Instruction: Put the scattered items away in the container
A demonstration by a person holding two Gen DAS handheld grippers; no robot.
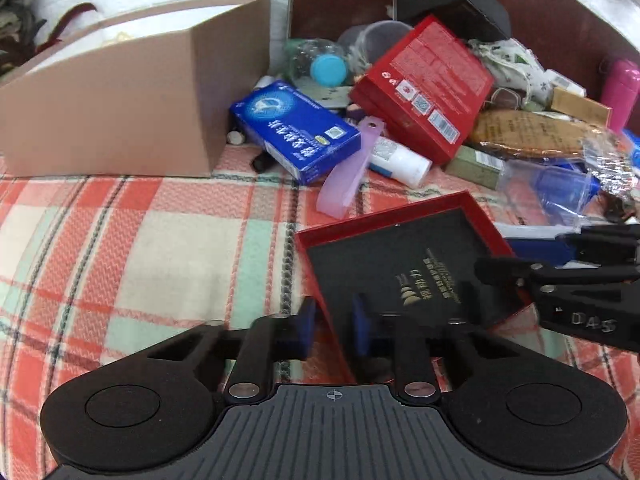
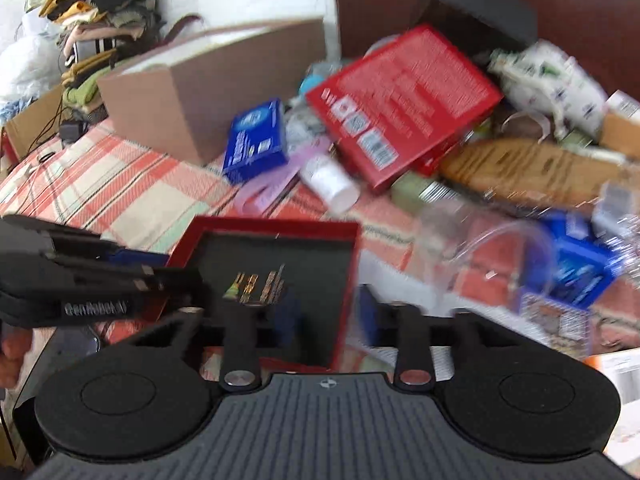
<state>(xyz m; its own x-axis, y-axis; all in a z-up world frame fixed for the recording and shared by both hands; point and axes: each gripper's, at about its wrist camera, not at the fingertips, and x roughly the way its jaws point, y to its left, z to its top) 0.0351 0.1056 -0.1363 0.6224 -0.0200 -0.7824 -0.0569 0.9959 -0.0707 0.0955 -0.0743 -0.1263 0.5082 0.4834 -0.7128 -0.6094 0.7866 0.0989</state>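
My left gripper (image 1: 332,330) has its blue pads on either side of the near left wall of the shallow red tray (image 1: 404,264) with the black gold-lettered insert, one pad outside and one inside, so I read it as clamped on that rim. My right gripper (image 2: 326,314) straddles the opposite wall of the same tray (image 2: 280,256) in the same fashion, though that view is smeared with motion and I cannot tell whether its pads actually touch. So the tray sits between my two hands, its walls running away from me. The cardboard box (image 1: 120,96), which I take for the container, stands farther off and to the left on the plaid blanket (image 1: 140,248), its open top out of sight from here; my left hand is the nearer one to it. The carry therefore points forward and leftward. Beyond the tray, to the right of the box, the heap lies spread out: a blue carton (image 1: 296,128), a white tube (image 1: 400,160), a big red box (image 1: 428,80).
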